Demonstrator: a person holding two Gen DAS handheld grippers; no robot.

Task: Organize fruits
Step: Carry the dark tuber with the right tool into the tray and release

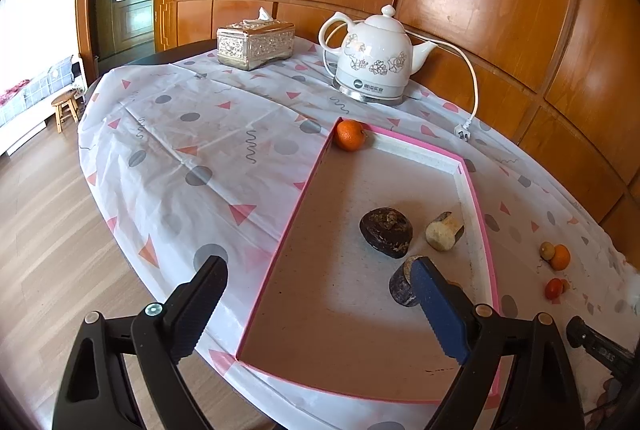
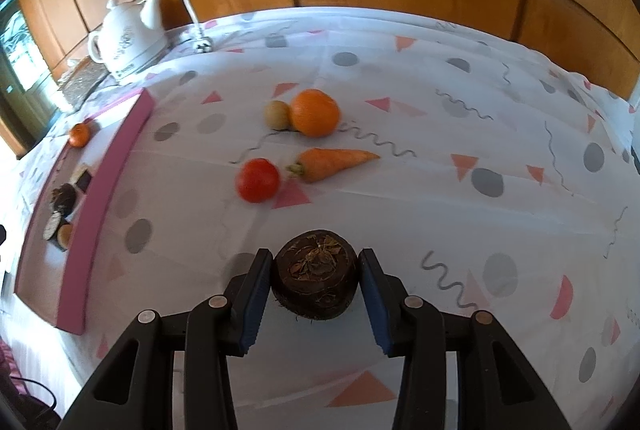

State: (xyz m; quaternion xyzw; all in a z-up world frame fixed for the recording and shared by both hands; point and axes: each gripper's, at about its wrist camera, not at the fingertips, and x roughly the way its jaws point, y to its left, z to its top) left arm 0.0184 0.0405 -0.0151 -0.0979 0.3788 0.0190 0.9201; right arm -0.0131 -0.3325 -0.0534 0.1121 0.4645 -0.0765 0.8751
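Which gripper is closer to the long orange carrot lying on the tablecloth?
Right. The right gripper sits just in front of the long orange carrot, closed on a dark round root. The left gripper hovers open over the pink tray.

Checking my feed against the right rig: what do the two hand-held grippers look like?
Both match: left hand-held gripper and right hand-held gripper have black plastic frames with round metal pivot pins and triangular cut-outs. Each has ribbed, saw-edged pads that look dark blue or black. No cables or markings visible.

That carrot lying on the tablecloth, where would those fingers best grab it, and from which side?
Probably across the thick end of the carrot, near its leafy stub, coming down from above. It lies flat and tapers to a point on the right, so the fingers should close across its width.
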